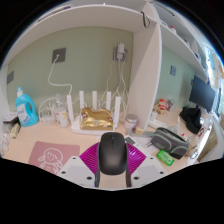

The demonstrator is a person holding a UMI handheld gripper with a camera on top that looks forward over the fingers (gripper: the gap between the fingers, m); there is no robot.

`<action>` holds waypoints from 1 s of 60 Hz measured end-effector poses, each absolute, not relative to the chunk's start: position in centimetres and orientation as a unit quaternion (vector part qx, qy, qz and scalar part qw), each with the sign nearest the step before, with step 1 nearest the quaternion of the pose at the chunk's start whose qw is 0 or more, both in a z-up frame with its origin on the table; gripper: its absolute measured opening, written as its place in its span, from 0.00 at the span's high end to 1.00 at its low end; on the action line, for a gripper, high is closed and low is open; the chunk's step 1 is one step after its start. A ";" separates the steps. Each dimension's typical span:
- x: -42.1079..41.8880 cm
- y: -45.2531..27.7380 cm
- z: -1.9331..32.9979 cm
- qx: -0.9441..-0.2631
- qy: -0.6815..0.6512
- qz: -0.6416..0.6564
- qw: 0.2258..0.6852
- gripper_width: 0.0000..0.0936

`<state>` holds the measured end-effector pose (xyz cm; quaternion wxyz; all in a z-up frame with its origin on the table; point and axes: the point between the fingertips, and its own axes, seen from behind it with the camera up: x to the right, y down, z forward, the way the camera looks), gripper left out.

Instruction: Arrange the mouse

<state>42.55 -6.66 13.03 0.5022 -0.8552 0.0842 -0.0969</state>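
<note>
A black computer mouse (112,152) sits between my two fingers, whose magenta pads (92,158) press against both of its sides. My gripper (112,160) is shut on the mouse and holds it above the pale desk (80,140). The mouse's rounded back faces up and its front points away from me. A pink mouse mat (53,156) lies on the desk to the left of the fingers.
A white router with antennas and a gold packet (97,119) stand ahead by the wall. A blue bottle (27,108) is at the left. A grey case (168,137), a green item (165,156) and a monitor (202,97) are at the right.
</note>
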 end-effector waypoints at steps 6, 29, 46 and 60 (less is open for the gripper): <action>38.7 -4.9 20.6 -0.825 0.068 -0.086 0.554 0.63; 18.9 0.2 6.2 -0.886 -0.009 0.028 0.462 0.63; 17.3 -0.4 -1.2 -0.910 -0.014 0.024 0.413 0.51; 17.5 -2.5 2.5 -0.904 -0.022 -0.013 0.426 0.09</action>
